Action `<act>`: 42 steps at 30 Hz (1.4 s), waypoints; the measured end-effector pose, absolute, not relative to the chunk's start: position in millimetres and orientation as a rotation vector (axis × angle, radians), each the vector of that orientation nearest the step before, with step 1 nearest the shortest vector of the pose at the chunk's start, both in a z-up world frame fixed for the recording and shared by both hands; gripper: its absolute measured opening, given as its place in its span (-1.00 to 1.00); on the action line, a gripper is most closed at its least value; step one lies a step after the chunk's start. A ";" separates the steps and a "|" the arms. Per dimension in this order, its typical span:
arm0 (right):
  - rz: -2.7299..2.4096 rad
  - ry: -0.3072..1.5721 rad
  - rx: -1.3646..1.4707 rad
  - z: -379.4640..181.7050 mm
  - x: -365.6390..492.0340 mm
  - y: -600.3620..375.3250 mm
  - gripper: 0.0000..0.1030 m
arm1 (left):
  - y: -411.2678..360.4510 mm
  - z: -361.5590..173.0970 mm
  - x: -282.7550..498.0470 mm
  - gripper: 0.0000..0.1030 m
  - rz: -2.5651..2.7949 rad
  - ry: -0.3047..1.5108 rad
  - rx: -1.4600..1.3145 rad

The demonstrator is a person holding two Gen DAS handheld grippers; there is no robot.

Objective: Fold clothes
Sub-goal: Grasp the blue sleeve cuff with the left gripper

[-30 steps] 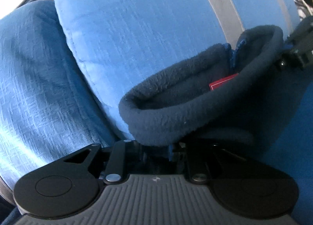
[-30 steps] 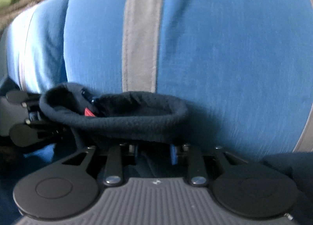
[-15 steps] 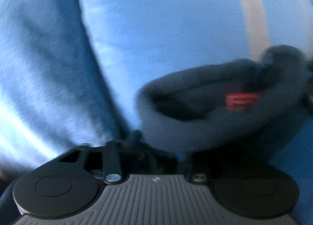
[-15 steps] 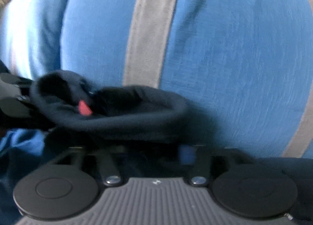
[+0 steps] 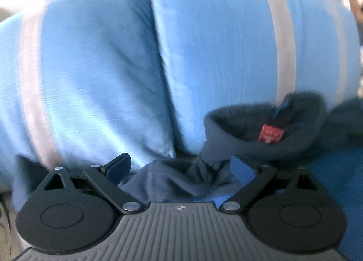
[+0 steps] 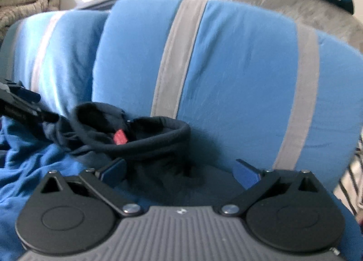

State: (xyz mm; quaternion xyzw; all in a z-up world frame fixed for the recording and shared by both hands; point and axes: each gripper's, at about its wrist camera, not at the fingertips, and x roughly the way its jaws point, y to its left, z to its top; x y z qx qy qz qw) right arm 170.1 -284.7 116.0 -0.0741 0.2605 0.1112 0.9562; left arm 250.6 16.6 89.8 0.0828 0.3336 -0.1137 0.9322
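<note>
Both wrist views look down close, sharing the navy collar (image 5: 261, 129) and pillows (image 6: 238, 75)

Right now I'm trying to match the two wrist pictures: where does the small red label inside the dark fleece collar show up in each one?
Left wrist view: the red label sits right of centre, inside the dark fleece collar, above the right fingertip.
Right wrist view: the red label sits left of centre, inside the same collar, above the left fingertip.
Shared landmark: the blue pillow with the grey stripe directly behind the collar.
</note>
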 end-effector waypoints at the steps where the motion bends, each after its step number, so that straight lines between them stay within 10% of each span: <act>1: 0.224 0.528 -0.142 120.4 158.2 -288.8 1.00 | 21.5 96.6 243.2 0.86 -0.241 0.680 0.136; 20: 0.258 0.607 0.201 70.7 25.0 -258.0 1.00 | 162.4 169.2 104.3 0.86 -0.206 0.580 -0.109; 33: 0.245 0.642 0.203 42.1 29.8 -259.4 1.00 | 259.4 63.7 121.2 0.81 -0.048 0.757 -0.507; 42: 0.248 0.668 0.197 37.5 35.9 -256.1 1.00 | 292.4 -0.7 129.2 0.39 -0.080 0.744 -0.834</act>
